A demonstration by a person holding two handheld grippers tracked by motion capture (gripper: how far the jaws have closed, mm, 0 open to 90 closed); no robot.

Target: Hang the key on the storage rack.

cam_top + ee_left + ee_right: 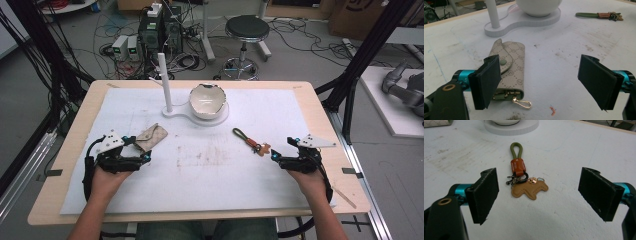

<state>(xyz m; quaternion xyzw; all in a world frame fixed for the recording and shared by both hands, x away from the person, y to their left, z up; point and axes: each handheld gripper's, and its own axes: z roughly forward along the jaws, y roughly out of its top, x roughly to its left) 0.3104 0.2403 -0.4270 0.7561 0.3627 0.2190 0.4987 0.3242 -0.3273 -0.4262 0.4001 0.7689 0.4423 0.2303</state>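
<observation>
Grippers are seen low on the table in the high view, left gripper (145,150) beside a key pouch (152,135), right gripper (278,151) beside a keychain (251,142). In the left gripper view, jaws are spread wide and empty, the pouch lying flat against the near-left jaw. In the right gripper view, jaws are likewise held apart, the keychain lying between and just ahead of them, untouched.

On the white mat (250,185) lie one beige monogram key pouch (152,135) and one keychain (251,142) with a green loop and a tan leather animal charm. One white bowl (207,101) and one white upright post (165,82) stand on a single white base (176,114). Two handheld grippers are present, left gripper (142,152) and right gripper (280,151), and one black stool (246,28) stands beyond the table (75,135).
</observation>
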